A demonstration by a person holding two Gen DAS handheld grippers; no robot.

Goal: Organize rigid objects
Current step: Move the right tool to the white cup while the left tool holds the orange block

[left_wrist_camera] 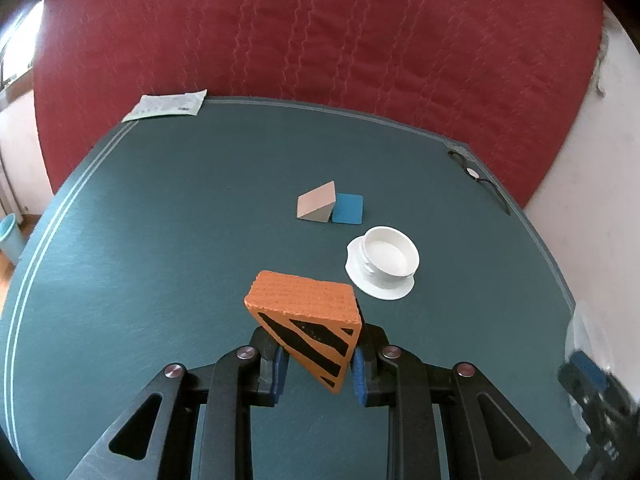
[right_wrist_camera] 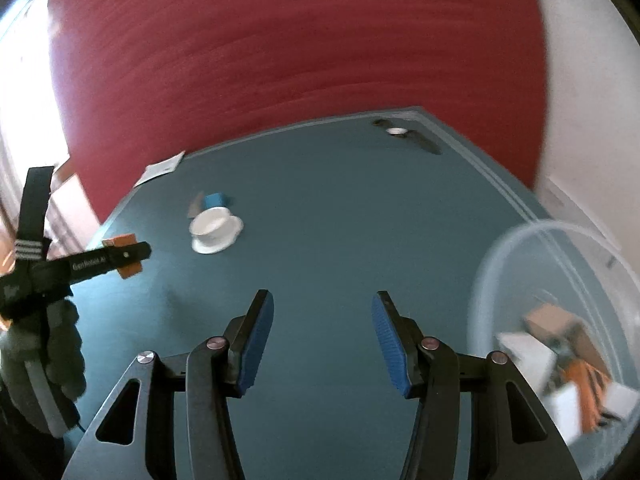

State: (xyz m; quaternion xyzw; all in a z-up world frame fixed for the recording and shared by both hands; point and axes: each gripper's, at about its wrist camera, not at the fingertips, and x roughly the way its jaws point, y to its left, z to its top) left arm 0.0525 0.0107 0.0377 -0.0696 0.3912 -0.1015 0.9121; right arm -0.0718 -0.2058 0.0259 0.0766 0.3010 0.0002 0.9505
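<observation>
Left gripper (left_wrist_camera: 318, 364) pinches the orange striped block (left_wrist_camera: 306, 316) by one tilted corner, right gripper (right_wrist_camera: 323, 344) empty and half-spread; a jolt could twist it free short of the clear bin (right_wrist_camera: 520, 240).

Left wrist view close behind its jaws, angled down over the teal surface (left_wrist_camera: 160, 220), right wrist view likewise, both sharing the white bowl (left_wrist_camera: 390, 256) ahead.
</observation>
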